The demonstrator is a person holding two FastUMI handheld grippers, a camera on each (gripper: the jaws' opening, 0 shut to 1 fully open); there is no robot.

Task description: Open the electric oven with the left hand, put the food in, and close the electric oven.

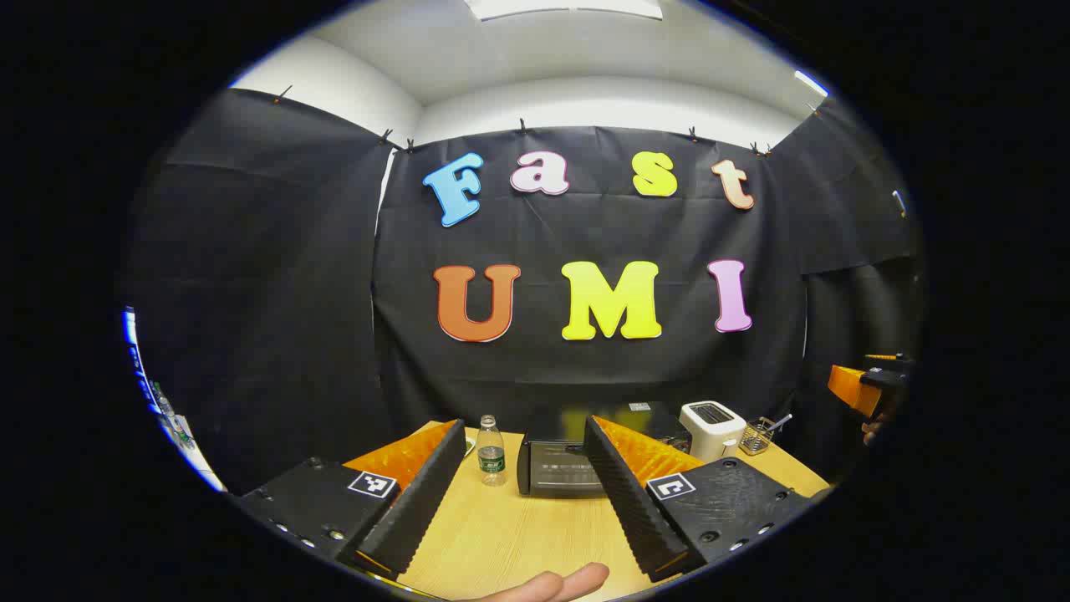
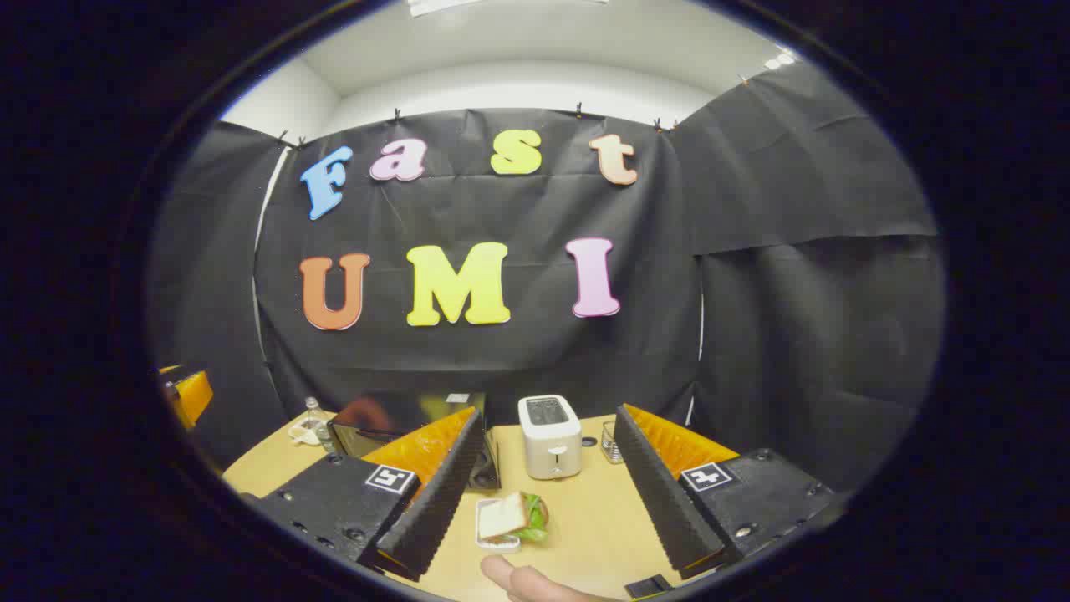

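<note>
Oven point(image 1: 562, 468) at the back of the table point(image 1: 518, 535), door shut, between bottle point(image 1: 491, 452) and toaster point(image 1: 711, 429). Left gripper point(image 1: 525, 493) spread wide, empty, well short of it. Better to square up, reach the door's top edge, pull down slowly. Right gripper point(image 2: 552, 493) wide too, above the sandwich point(image 2: 510, 520).
</note>
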